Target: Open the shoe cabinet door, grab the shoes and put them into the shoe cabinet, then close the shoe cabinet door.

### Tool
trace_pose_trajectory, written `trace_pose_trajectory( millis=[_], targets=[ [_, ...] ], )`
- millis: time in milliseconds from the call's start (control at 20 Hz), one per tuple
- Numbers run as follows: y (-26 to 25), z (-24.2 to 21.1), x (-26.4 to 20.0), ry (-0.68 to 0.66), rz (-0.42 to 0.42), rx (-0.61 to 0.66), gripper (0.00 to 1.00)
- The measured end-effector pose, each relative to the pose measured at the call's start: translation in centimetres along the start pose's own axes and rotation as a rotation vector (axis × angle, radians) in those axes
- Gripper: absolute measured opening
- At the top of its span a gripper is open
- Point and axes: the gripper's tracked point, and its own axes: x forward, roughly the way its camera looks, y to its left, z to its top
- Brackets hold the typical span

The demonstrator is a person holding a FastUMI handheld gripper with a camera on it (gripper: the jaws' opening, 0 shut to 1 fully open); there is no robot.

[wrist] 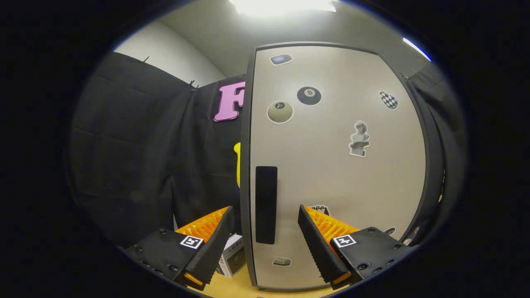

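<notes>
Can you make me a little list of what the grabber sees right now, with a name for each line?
door: shoe cabinet door, shut
handle: dark upright handle near the door's left edge
stickers: several on the door, one an eight ball sticker
gripper: gripper open, fingers either side of the handle, gripping nothing
box: small box left of the cabinet

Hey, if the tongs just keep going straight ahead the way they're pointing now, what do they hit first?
Most likely the shoe cabinet door, at or beside its dark handle. The tongs are open, straddling the handle and the door's left edge. Depth is unclear, so how near they are is uncertain.
</notes>
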Motion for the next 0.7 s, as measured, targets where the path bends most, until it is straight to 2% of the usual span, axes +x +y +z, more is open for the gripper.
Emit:
trace_pose_trajectory(
  millis=[200, 250, 400, 600, 650, 700],
  targets=[
    [-0.2, -1.0, 1.9, 0.018, -0.033, -0.020, 0.97],
    [-0.3, -1.3, 2.3, 0.023, -0.042, -0.014, 0.94],
    [-0.7, -0.9, 3.3, 0.020, -0.076, 0.013, 0.81],
    [-0.6, -1.0, 4.2, 0.049, -0.086, 0.011, 0.50],
    [-0.3, -1.1, 4.0, 0.055, -0.081, 0.006, 0.48],
    [-0.4, -1.0, 4.1, 0.055, -0.081, -0.002, 0.41]
  ],
)
